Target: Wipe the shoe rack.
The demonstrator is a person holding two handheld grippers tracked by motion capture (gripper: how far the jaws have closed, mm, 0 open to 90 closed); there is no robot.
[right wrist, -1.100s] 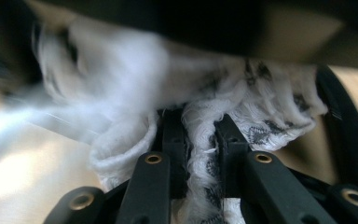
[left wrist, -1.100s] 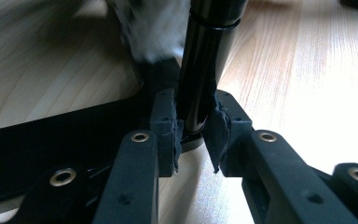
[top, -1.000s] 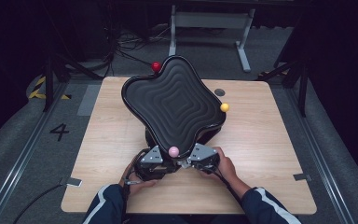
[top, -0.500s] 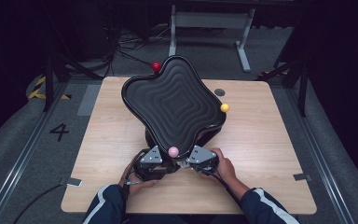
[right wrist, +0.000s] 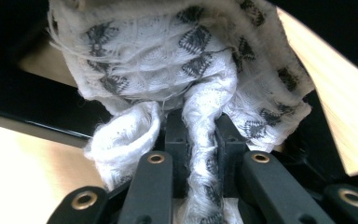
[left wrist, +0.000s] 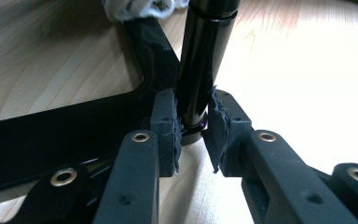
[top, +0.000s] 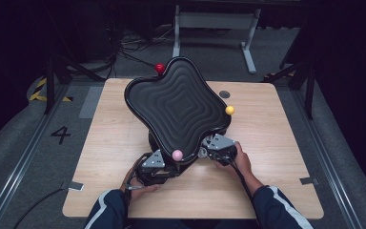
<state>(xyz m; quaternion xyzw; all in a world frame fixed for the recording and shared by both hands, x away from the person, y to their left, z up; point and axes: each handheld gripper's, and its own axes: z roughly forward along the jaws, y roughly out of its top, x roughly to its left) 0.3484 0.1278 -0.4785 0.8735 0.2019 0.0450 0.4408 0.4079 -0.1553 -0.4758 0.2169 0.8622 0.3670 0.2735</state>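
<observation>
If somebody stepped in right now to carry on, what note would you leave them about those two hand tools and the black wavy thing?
Left gripper: jaws shut on the black post of the stand, under the tray.
Right gripper: jaws shut on a white patterned cloth, at the black frame.
Wavy black tray sits tilted on the wooden table; pink ball at its near corner.
Done: post steadied, cloth gripped.
Left: seemingly wiping; how much has been wiped cannot be told.
</observation>
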